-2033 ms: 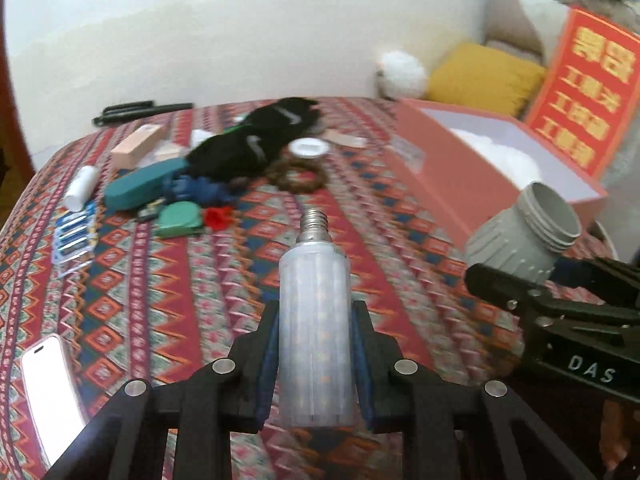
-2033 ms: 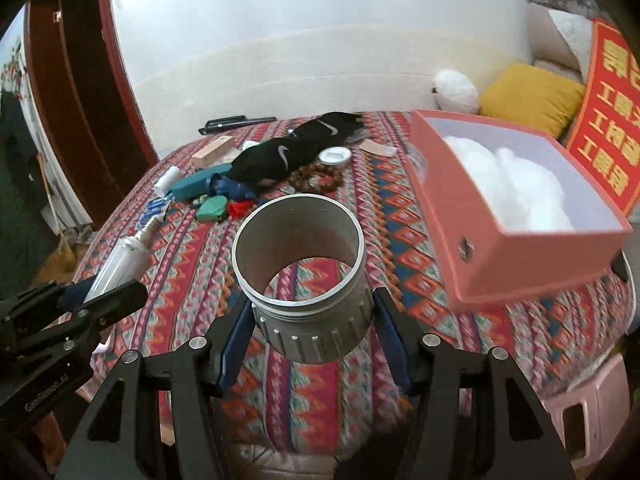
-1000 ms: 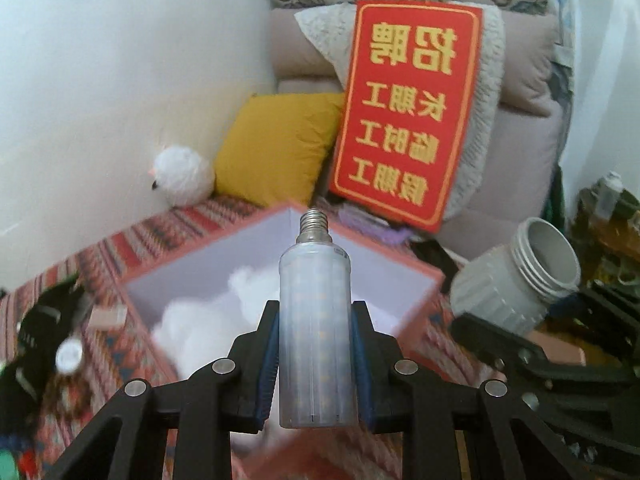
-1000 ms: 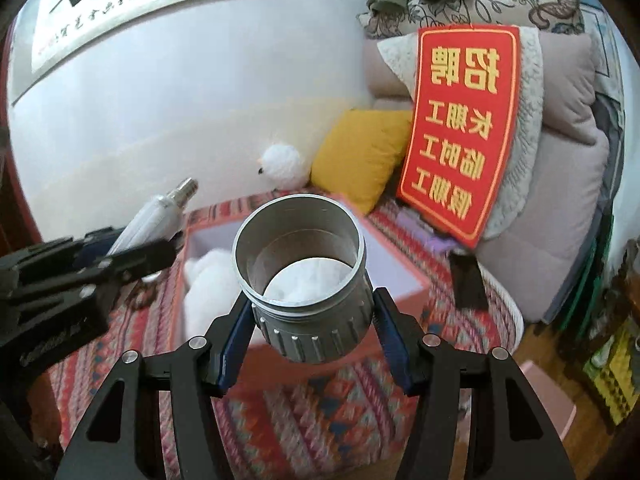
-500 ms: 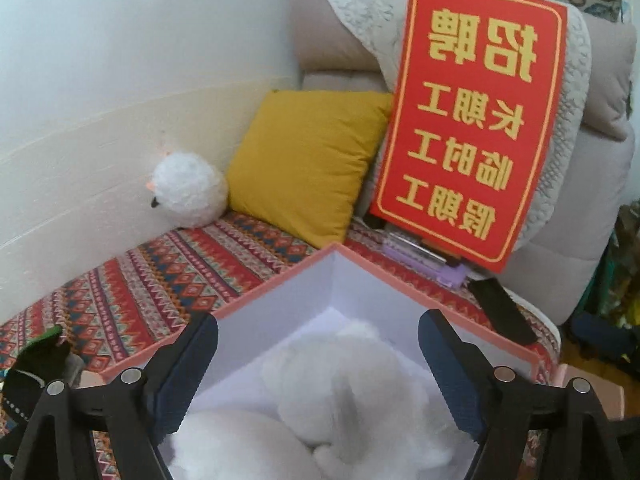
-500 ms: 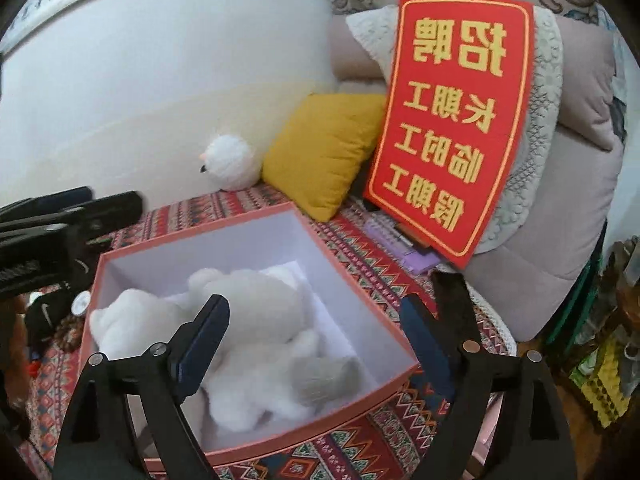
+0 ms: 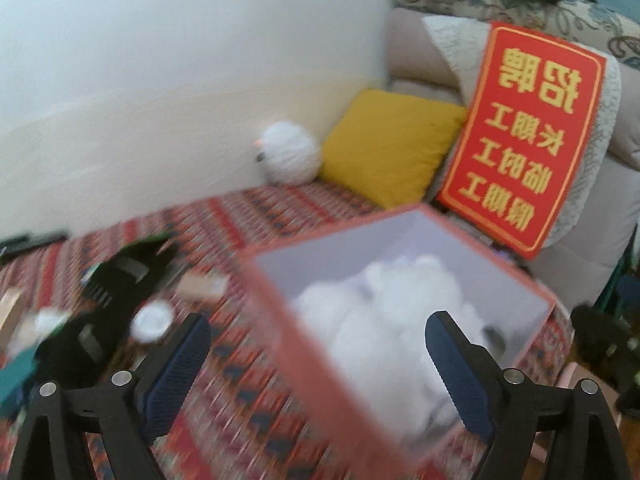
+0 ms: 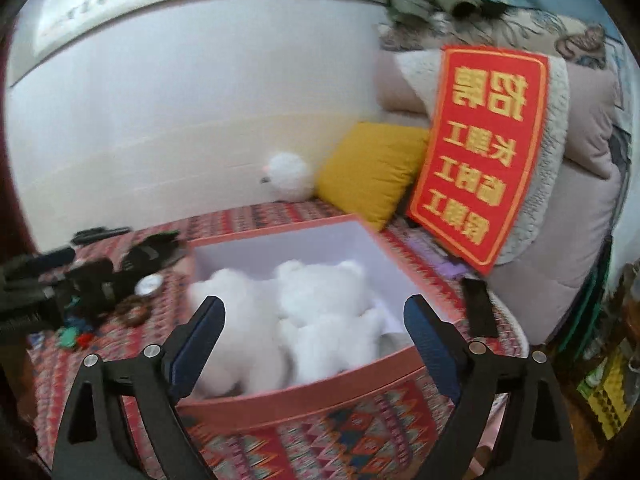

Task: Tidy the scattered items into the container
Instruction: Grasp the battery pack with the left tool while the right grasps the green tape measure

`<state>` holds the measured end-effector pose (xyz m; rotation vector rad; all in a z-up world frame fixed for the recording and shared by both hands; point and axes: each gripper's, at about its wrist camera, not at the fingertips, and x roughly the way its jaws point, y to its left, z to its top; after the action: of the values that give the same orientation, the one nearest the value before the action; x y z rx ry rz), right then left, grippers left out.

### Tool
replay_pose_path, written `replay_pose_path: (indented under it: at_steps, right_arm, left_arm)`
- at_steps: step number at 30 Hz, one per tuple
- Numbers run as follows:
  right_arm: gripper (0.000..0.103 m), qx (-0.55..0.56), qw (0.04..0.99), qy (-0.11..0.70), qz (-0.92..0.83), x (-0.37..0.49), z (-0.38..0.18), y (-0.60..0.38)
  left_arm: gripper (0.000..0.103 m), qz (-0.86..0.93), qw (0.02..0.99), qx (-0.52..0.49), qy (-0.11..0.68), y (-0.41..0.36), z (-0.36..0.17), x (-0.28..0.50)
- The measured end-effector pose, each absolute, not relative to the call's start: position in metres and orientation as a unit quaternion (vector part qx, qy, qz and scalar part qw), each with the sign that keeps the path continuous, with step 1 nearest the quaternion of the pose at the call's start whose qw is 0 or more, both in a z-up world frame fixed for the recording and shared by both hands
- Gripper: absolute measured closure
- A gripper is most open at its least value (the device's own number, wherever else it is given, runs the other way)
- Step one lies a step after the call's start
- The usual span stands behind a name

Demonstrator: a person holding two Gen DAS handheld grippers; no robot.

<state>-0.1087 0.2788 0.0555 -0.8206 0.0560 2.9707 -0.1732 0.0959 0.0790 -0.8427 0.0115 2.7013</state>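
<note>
Left tongs (image 7: 318,356): spread wide, empty, blue-padded fingers straddling the near corner of the container; view motion-blurred. Right tongs (image 8: 314,340): likewise spread wide and empty, hovering above the container's near wall. Container: pink open-topped box (image 8: 304,394), pale lining, resting on a patterned red cloth (image 8: 352,440) that covers the surface beneath. Contents of box: white fluffy stuffing (image 8: 304,312), in several rounded lumps, filling much of the interior; a small grey object shows at the stuffing's right edge in the left view, too blurred to name. Scattered items, outside the box, to its left on the cloth: black fabric pieces (image 7: 116,280), a round white lid (image 8: 149,285), a brown bead bracelet (image 8: 134,314), small green and red bits, indistinct. Background: white fluffy ball (image 8: 290,176) against the wall, yellow cushion (image 8: 368,168) beside it, red sign with gold characters (image 8: 480,152) leaning on a pale sofa back.
</note>
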Motion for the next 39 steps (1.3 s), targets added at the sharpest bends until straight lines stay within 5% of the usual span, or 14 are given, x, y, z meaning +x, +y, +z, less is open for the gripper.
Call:
replay_pose_path:
  at_steps: [13, 21, 30, 37, 39]
  right_arm:
    - [0.007, -0.345, -0.162, -0.020, 0.924, -0.097, -0.014, 0.076]
    - [0.007, -0.408, -0.270, -0.025, 0.872, -0.148, -0.082, -0.057]
    - [0.007, -0.485, -0.280, -0.036, 0.828, -0.213, -0.164, -0.154]
    - [0.004, -0.467, -0.257, -0.055, 0.844, -0.257, -0.184, -0.186]
    - [0.003, -0.462, -0.253, -0.055, 0.848, -0.272, -0.185, -0.195]
  left_arm:
    - [0.012, 0.936, 0.005, -0.348, -0.043, -0.092, 0.006, -0.079]
    - [0.011, 0.906, -0.120, -0.394, -0.099, -0.228, -0.043, -0.104]
    - [0.011, 0.855, -0.163, -0.458, -0.183, -0.312, -0.108, -0.179]
    - [0.010, 0.833, -0.185, -0.492, -0.172, -0.329, -0.147, -0.220]
    - [0.002, 0.836, -0.196, -0.487, -0.162, -0.332, -0.149, -0.228]
